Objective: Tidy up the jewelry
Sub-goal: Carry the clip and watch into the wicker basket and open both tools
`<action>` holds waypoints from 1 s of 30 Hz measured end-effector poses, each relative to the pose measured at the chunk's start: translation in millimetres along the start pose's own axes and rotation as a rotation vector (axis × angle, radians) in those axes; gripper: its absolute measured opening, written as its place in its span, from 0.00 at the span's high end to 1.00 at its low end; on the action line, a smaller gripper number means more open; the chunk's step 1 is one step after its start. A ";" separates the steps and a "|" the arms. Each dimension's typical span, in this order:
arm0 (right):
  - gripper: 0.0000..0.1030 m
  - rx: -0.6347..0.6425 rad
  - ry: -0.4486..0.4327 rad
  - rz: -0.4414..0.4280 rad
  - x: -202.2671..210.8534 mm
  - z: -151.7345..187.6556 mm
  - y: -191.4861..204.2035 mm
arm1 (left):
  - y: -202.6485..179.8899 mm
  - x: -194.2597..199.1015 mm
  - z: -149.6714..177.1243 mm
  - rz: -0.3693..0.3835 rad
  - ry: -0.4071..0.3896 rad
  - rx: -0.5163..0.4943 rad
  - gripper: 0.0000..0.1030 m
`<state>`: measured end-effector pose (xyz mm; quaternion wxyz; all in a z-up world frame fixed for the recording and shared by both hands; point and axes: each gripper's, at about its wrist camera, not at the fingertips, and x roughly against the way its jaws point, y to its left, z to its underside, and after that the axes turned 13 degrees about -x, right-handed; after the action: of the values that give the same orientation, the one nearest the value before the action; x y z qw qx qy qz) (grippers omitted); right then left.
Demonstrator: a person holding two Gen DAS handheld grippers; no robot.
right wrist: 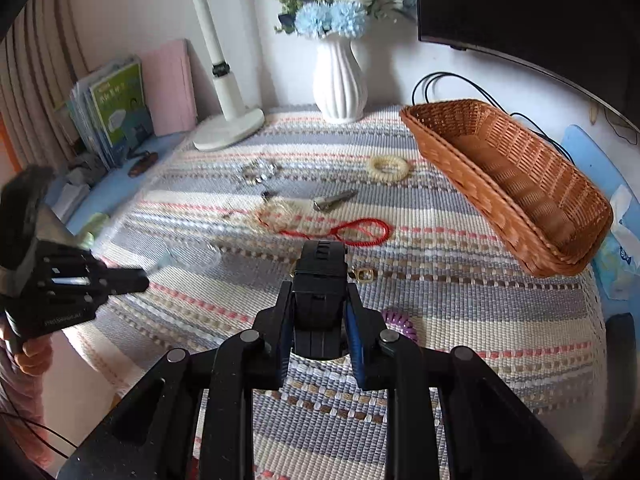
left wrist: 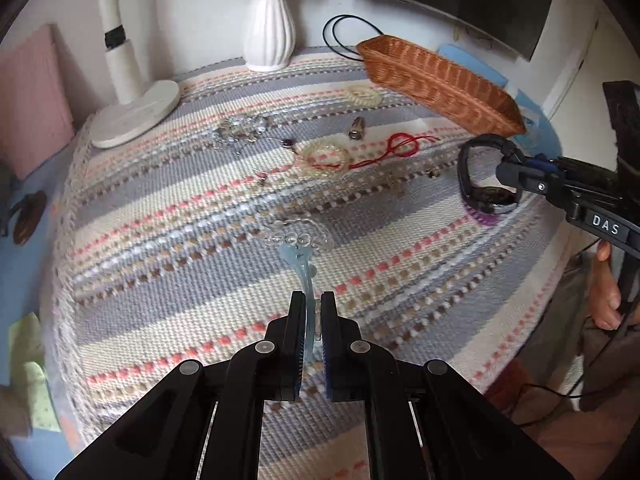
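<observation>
My left gripper (left wrist: 312,298) is shut on a pale blue hair clip (left wrist: 301,268) with clear beads, held just above the striped cloth. My right gripper (right wrist: 318,292) is shut on a black watch (right wrist: 319,280); it shows in the left wrist view (left wrist: 486,176) at the right. A brown wicker basket (right wrist: 516,184) stands empty at the back right. On the cloth lie a cream coil ring (right wrist: 389,167), a red cord (right wrist: 352,232), a beaded bracelet (left wrist: 324,156), a metal clip (right wrist: 332,202) and a crystal piece (right wrist: 258,171).
A white vase (right wrist: 339,80) with blue flowers and a white lamp base (right wrist: 230,130) stand at the back. A purple coil tie (right wrist: 400,322) and a small gold clasp (right wrist: 365,275) lie near my right gripper. Books (right wrist: 116,116) lean at the left. A dark monitor (right wrist: 532,12) hangs behind the basket.
</observation>
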<state>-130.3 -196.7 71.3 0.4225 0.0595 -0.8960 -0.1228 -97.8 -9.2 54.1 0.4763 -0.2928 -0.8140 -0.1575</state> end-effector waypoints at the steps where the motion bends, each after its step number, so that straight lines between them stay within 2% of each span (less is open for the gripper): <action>1: 0.74 -0.006 -0.006 -0.009 4.3 -3.2 -1.6 | -0.4 -0.9 -0.8 0.029 0.003 0.006 0.93; 2: 0.74 -0.009 -0.017 -0.010 8.3 -6.0 -3.0 | -3.3 -1.2 -0.6 0.061 -0.013 -0.005 0.93; 3: 0.74 -0.010 -0.027 -0.002 11.0 -8.0 -3.5 | -6.2 -8.3 -0.2 0.077 0.007 -0.008 0.93; 4: 0.74 -0.011 -0.036 0.012 13.2 -10.0 -4.7 | -10.3 -26.0 2.7 0.065 0.090 -0.007 0.93; 5: 0.74 -0.008 -0.043 0.030 14.9 -10.6 -5.0 | -13.2 -38.3 7.5 0.051 0.134 -0.004 0.93; 6: 0.74 -0.003 -0.047 0.041 16.6 -9.6 -5.6 | -13.7 -35.0 9.9 0.052 0.099 0.001 0.93; 8: 0.74 0.001 -0.045 0.036 18.4 -8.5 -6.1 | -7.0 -22.0 14.1 0.123 0.053 0.059 0.93; 11: 0.74 -0.006 -0.053 0.026 20.3 -10.5 -10.0 | -6.5 4.4 14.7 0.124 -0.036 0.071 0.93; 15: 0.74 -0.036 -0.094 0.027 33.7 -22.9 -23.1 | -19.4 25.2 0.3 0.128 -0.106 0.033 0.93; 20: 0.74 -0.108 -0.198 0.045 66.4 -63.1 -60.3 | -28.7 36.9 -64.0 0.111 -0.192 -0.061 0.93; 24: 0.74 -0.156 -0.270 0.122 73.6 -96.8 -98.3 | -42.0 27.0 -143.8 0.100 -0.271 -0.136 0.93; 27: 0.74 -0.189 -0.261 0.152 56.1 -115.4 -126.8 | -49.5 6.9 -203.1 0.072 -0.314 -0.171 0.93; 30: 0.74 -0.227 -0.194 0.163 23.2 -125.0 -151.1 | -56.3 -26.7 -247.4 0.086 -0.318 -0.192 0.93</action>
<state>-48.2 -368.2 124.2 0.3466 -0.0736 -0.9148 -0.1937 45.9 -194.3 155.1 0.3178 -0.3924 -0.8471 -0.1658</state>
